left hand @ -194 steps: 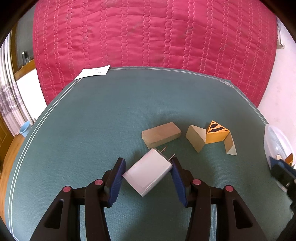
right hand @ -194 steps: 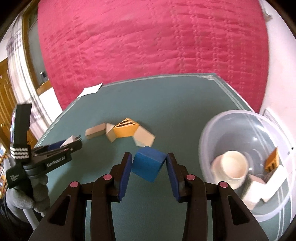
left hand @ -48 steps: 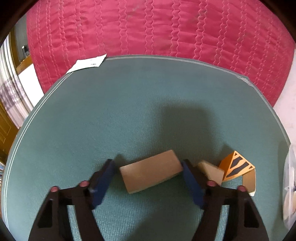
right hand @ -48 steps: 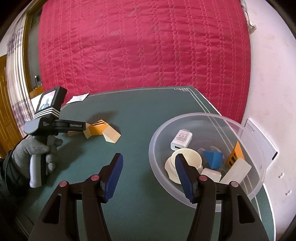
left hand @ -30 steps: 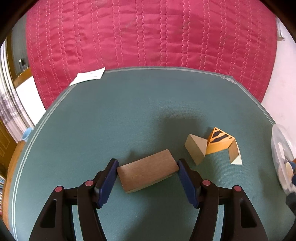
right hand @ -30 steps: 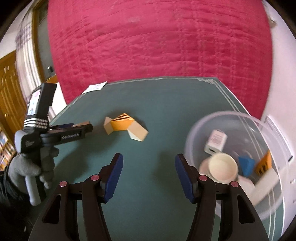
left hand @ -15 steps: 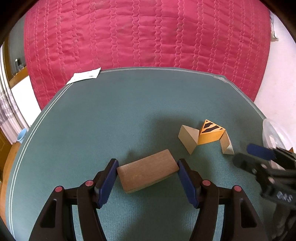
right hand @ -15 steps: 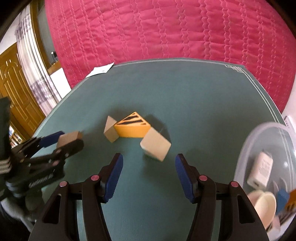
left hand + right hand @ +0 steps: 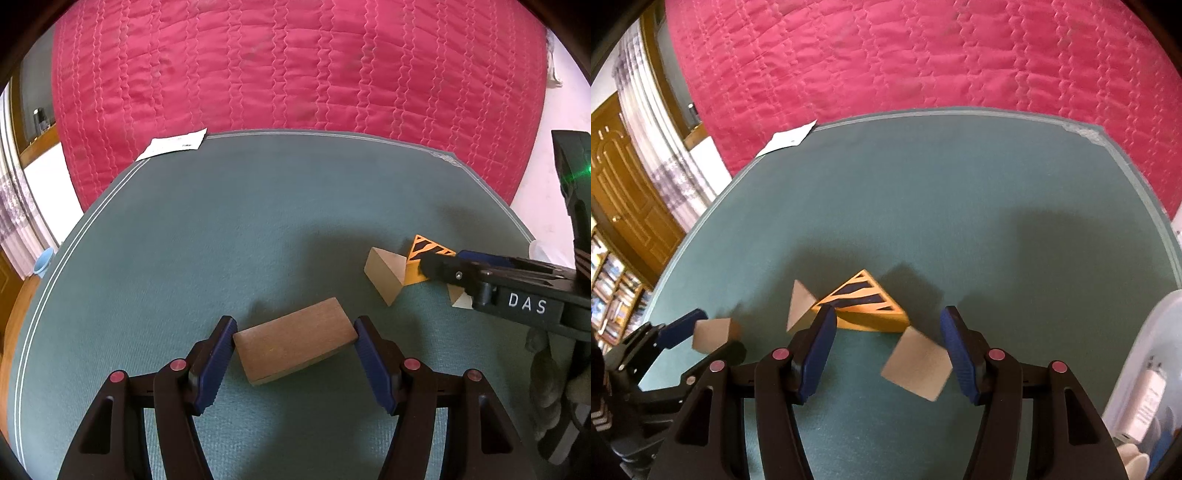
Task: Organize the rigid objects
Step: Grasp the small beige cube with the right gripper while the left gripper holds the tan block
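My left gripper [image 9: 294, 349] is shut on a rectangular wooden block [image 9: 295, 341] and holds it over the green table mat [image 9: 229, 221]; the block also shows in the right wrist view [image 9: 714, 334]. My right gripper [image 9: 888, 349] is open and low over a pale wooden block [image 9: 916, 363] that lies between its jaws. An orange triangular block with black stripes [image 9: 862, 304] lies just beyond, with a pale wooden wedge [image 9: 799, 302] at its left. The orange block [image 9: 424, 251] and the wedge [image 9: 384, 271] show in the left wrist view behind the right gripper's fingers [image 9: 443, 267].
A clear plastic bowl [image 9: 1156, 332] at the right edge holds a white charger [image 9: 1148, 398] and other pieces. A white paper slip [image 9: 173, 144] lies at the mat's far left corner. A red quilted cover [image 9: 295, 74] hangs behind the table.
My right gripper has come down and forward from the bowl side to the cluster of blocks, its jaws now around the pale block. My left gripper still holds the rectangular block.
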Demonstrator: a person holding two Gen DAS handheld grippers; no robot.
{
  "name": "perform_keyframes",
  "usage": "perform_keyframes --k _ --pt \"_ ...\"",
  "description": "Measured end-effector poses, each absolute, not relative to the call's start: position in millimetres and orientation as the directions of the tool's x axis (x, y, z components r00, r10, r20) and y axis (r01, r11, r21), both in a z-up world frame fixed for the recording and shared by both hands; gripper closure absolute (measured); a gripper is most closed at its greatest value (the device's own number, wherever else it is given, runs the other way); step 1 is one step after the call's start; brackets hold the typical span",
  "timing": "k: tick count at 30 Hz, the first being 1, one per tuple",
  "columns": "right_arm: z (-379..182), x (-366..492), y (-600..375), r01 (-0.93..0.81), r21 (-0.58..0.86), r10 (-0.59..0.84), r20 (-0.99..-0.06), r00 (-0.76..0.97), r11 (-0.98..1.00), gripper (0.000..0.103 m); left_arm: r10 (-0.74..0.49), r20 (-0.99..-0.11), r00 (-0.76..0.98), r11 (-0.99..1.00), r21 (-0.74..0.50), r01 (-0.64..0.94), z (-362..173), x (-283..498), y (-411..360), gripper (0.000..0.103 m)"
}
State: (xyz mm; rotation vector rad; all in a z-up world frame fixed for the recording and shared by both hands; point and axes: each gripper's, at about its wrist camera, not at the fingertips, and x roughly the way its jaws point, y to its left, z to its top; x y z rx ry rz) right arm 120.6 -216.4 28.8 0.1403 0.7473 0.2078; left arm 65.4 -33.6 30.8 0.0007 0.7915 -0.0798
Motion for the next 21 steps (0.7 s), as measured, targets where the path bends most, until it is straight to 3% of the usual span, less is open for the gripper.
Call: perform_keyframes --k 13,21 --pt "13.1 73.1 -198.8 -0.263 0.126 0.278 -0.665 0.693 0.957 0.044 -0.064 -0.711 0.700 0.998 -0.026 0.064 29.9 64.3 -33.2 0.035" --pt "12.3 85.3 -191.7 -0.115 0.009 0.093 -0.650 0.754 0.993 0.061 -0.064 -0.712 0.700 0.998 -0.025 0.065 28.6 64.7 -32.2 0.035"
